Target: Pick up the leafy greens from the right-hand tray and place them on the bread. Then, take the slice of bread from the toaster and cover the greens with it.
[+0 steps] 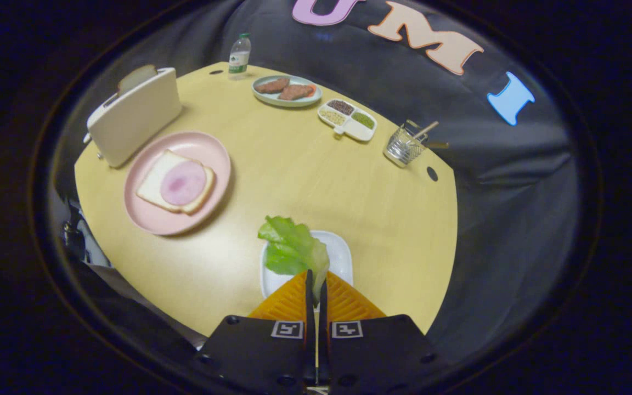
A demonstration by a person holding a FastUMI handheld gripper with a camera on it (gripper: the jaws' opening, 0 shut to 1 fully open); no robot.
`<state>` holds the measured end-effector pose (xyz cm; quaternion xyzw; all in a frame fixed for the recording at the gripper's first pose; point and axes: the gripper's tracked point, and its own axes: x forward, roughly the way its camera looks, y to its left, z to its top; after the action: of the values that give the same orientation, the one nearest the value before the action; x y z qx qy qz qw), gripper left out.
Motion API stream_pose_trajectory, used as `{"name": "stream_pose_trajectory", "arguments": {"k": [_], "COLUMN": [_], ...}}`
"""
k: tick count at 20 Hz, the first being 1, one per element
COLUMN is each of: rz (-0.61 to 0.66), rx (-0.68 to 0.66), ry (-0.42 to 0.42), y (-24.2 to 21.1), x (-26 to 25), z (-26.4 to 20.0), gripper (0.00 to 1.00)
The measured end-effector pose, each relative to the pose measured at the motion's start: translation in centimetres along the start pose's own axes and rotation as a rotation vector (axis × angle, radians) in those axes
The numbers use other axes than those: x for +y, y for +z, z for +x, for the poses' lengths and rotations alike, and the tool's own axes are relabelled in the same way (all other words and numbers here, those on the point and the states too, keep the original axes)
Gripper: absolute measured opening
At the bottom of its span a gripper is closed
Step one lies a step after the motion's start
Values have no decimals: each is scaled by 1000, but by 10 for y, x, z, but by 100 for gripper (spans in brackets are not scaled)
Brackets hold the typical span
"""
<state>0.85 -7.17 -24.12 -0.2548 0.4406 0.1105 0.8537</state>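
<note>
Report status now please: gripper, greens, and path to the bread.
Gripper shut on leafy greens, above white tray. Bread with ham waits on pink plate, ahead and left. Second slice in toaster. Bare tabletop between.

The tool (316, 285) pinches the leafy greens (292, 249) between its closed fingers, above the white tray (340, 253); the bread (157, 181) lies on the pink plate (214, 148) beyond.

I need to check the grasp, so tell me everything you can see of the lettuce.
The lettuce is a light green, crinkled, glossy leaf, whole as far as shows. Its near end is pinched between the orange ribbed fingers of the tool, which are almost closed on it. The rest stretches ahead of the fingers over the white tray, its far tip past the tray's rim above the yellow table. Whether it still rests on the tray is unclear.
</note>
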Motion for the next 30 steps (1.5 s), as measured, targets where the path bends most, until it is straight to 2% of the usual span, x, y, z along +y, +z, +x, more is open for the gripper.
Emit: {"name": "stream_pose_trajectory", "arguments": {"k": [3,8,13,15,20,22,26,30], "rz": [71,270,352,377,256,228,178,189], "rx": [-27,-30,-20,17,51,49,55,65], "ry": [144,463,582,576,380,332,280,248], "y": [32,82,104,96,68,64,57,53], "x": [53,155,210,213,186,175,167,157], "z": [-25,-46,-20,0,58,71,81,78], "gripper": [5,5,5,5,5,5,19,55]}}
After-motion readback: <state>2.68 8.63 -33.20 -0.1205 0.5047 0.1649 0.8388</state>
